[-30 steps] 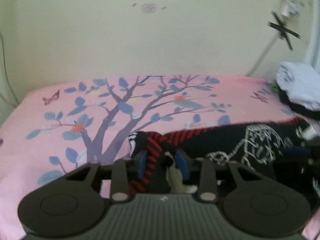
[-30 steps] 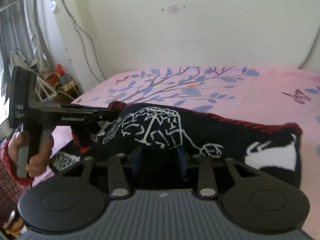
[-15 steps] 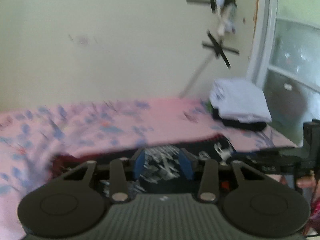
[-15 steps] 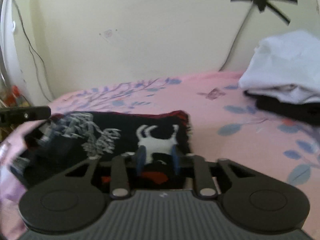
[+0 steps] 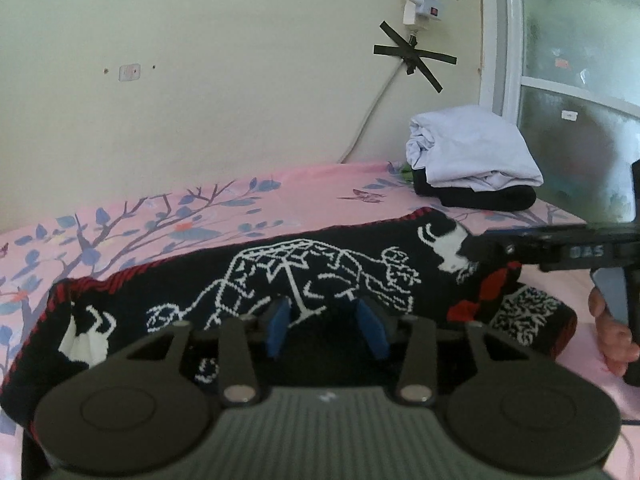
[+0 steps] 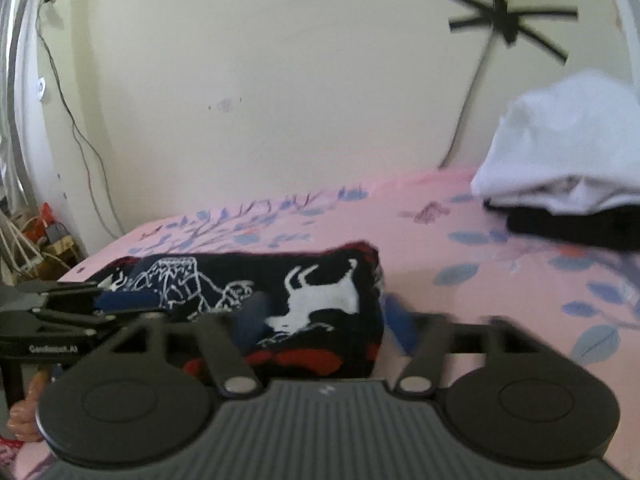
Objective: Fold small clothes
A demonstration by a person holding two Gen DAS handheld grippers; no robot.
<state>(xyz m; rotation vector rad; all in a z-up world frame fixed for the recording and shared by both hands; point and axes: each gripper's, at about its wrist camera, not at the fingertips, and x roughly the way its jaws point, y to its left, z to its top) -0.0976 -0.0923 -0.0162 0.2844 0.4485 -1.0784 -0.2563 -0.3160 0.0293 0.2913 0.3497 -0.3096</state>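
The left gripper (image 5: 326,326) has its jaws apart, with nothing pinched, right at the near edge of the black knitted sweater (image 5: 304,276). The right gripper (image 6: 326,324) has its jaws wide too, at the sweater's other end. The sweater lies on the pink bed (image 5: 168,216) in a long folded strip. I think one fold is done, and next they must grab an end and bring it over to the other. A pile of folded clothes (image 5: 472,160) sits well apart in the corner, so nothing blocks the way.
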